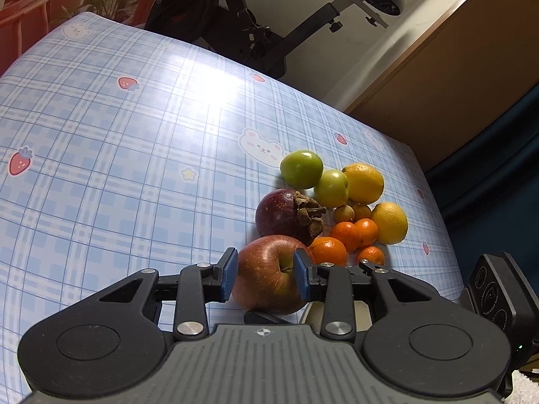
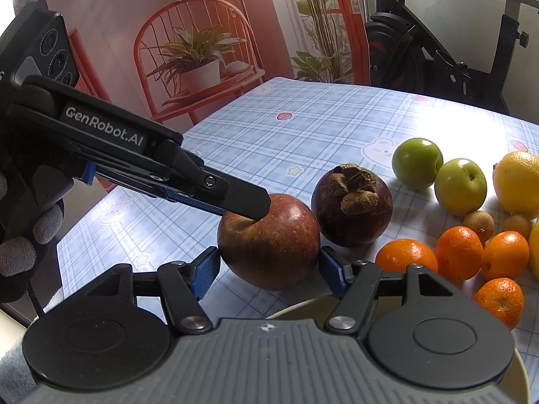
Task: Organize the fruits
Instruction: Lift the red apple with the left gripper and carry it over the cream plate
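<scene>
A red apple (image 1: pixel 266 282) (image 2: pixel 269 245) sits at the near edge of the fruit pile, and both grippers are on it. My left gripper (image 1: pixel 266 262) is shut on the apple: one blue pad presses its side, the other sits by the stem. In the right wrist view one left finger (image 2: pixel 249 198) rests in the stem dimple. My right gripper (image 2: pixel 269 264) is shut on the apple low down, a pad against each flank. Behind it lie a dark purple mangosteen (image 2: pixel 350 219), two green fruits (image 2: pixel 417 163), lemons (image 1: pixel 363 181) and several tangerines (image 2: pixel 458 252).
A blue checked tablecloth (image 1: pixel 134 168) covers the table, with bare cloth left of the pile. A pale plate rim (image 2: pixel 296 308) shows just under my right gripper. An exercise bike (image 1: pixel 256 33) stands beyond the far edge. A gloved hand (image 2: pixel 17 252) holds the left gripper.
</scene>
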`<state>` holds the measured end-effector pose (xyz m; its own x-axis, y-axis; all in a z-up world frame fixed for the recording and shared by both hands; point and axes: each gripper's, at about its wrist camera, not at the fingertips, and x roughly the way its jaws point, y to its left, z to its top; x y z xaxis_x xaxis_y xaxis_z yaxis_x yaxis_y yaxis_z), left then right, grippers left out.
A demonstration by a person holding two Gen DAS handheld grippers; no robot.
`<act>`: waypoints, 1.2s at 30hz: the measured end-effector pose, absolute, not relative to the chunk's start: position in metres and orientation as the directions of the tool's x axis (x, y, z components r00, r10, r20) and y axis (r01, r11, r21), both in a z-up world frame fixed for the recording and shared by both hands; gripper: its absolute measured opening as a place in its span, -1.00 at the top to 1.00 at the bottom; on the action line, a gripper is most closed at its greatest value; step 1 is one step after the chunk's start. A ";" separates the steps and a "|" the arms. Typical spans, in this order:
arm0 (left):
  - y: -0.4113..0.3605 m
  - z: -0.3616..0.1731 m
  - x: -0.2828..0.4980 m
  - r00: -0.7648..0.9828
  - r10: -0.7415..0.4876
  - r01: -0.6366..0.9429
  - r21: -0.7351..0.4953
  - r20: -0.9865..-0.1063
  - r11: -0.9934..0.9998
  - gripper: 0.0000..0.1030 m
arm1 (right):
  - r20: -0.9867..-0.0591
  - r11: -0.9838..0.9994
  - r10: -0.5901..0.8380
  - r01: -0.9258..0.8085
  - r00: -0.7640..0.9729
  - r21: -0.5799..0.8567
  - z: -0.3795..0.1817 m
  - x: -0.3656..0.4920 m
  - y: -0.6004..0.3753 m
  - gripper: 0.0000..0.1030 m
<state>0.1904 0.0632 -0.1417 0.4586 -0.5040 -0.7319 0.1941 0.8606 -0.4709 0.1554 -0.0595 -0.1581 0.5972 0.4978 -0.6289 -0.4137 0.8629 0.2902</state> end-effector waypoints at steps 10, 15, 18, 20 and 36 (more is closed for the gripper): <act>0.035 -0.115 0.176 0.460 -0.518 0.268 -0.443 -0.721 0.855 0.26 | -0.584 0.871 0.490 -0.376 0.647 0.315 -0.138 0.127 -0.086 -0.30; 0.010 -0.110 0.167 0.433 -0.539 0.320 -0.435 -0.723 0.841 0.26 | -0.585 0.887 0.461 -0.353 0.667 0.297 -0.129 0.108 -0.105 -0.30; -0.004 -0.115 0.165 0.412 -0.546 0.332 -0.438 -0.730 0.836 0.26 | -0.596 0.896 0.444 -0.332 0.669 0.294 -0.130 0.101 -0.115 -0.30; -0.012 -0.119 0.163 0.398 -0.547 0.328 -0.443 -0.736 0.834 0.26 | -0.602 0.902 0.432 -0.320 0.672 0.290 -0.133 0.096 -0.119 -0.30; -0.033 -0.138 0.165 0.383 -0.470 0.328 -0.359 -0.795 0.874 0.26 | -0.612 0.899 0.437 -0.327 0.659 0.290 -0.158 0.096 -0.123 -0.30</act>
<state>0.1651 -0.0332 -0.1383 0.3834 -0.4704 -0.7949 0.3282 0.8738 -0.3588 0.0955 -0.1233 -0.1581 0.6592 0.4372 -0.6118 -0.3274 0.8993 0.2899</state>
